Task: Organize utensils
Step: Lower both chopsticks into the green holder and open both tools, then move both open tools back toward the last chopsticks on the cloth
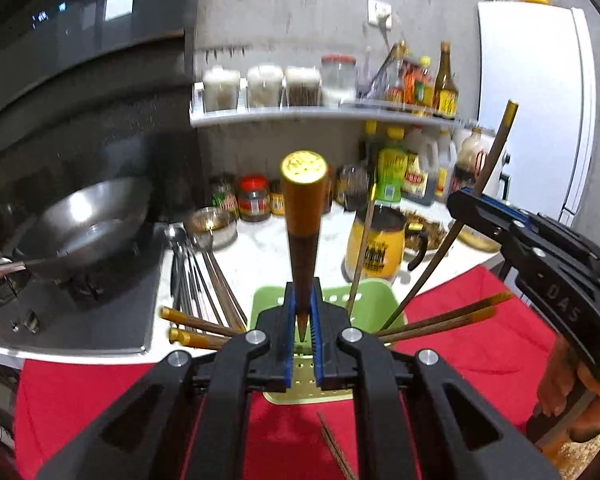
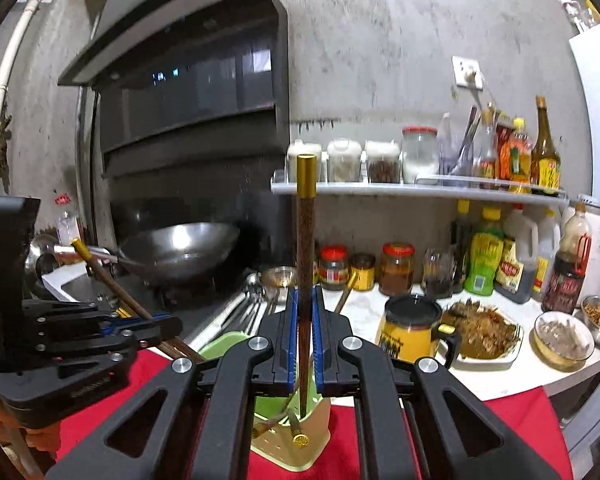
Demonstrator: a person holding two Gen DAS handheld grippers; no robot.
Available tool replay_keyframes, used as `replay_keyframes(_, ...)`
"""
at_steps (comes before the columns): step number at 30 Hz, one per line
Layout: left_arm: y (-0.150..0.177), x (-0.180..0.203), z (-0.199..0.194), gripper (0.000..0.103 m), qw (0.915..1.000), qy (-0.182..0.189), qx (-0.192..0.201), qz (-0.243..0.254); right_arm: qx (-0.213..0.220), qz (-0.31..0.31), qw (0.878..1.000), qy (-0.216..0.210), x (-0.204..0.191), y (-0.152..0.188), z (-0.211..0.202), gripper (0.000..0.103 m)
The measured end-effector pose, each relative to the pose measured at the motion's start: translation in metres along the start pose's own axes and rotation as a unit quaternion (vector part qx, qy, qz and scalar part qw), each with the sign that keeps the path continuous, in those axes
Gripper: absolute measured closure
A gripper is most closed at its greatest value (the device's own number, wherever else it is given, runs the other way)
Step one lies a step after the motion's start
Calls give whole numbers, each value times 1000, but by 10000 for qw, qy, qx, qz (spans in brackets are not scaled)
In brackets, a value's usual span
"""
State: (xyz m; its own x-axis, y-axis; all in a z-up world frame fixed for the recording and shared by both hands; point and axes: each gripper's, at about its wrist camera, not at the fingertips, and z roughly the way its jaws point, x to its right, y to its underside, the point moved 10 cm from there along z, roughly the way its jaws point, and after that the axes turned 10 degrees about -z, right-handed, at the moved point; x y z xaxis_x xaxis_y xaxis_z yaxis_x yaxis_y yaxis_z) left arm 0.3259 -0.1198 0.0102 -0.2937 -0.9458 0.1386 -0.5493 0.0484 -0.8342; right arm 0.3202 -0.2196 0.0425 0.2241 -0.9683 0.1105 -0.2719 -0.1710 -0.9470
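Gripping one gold-capped wooden chopstick [image 1: 303, 232] near its pointed tip, my left gripper [image 1: 304, 336] has its jaws pinched shut on it, the capped end standing up over the green utensil holder [image 1: 374, 300] on the red cloth [image 1: 480, 344]; more chopsticks [image 1: 444, 320] lean out of the holder and some lie on the counter [image 1: 260, 256] beside spoons. Through the right wrist camera, my right gripper [image 2: 305, 344] likewise clamps a second chopstick [image 2: 306, 232] upright, its lower end reaching down into the holder [image 2: 300, 440]. I judge these sticks light, stiff and a little slick; held low they may pivot, so a hold nearer mid-length would be steadier.
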Motion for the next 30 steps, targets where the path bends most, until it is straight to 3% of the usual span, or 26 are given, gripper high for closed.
replay_keyframes(4, 10, -5, 19, 96, 9997, 0, -247, -85, -246, 1, 9997, -78, -1, 10, 12, 93)
replay_keyframes(6, 7, -7, 17, 90, 9997, -22, -225, -137, -211, 53, 9997, -72, 1, 7, 7, 68)
replay_keyframes(7, 4, -9, 10, 78, 9997, 11, -147, -205, -157, 68, 9998, -56, 3, 3, 2, 64)
replay_keyframes(8, -1, -10, 0, 69, 9996, 46, -13, -262, -71, 69, 9999, -27, 4, -2, -8, 62)
replay_keyframes(13, -19, -16, -63, 63, 9978, -1, 524, -403, 232, 59, 9997, 110, 10, -23, -59, 59)
replay_keyframes(16, -12, -28, -97, 55, 9960, -328, 691, -462, 264, -13, 9994, 201, 10, -19, -91, 57)
replay_keyframes(21, 41, -44, -124, 54, 9956, -641, 470, -490, -41, -62, 9998, 195, -4, 24, -127, 57)
replay_keyframes(30, 184, -63, -123, 54, 9921, -894, -452, -762, -925, 160, 9956, 37, -42, 141, -151, 57)
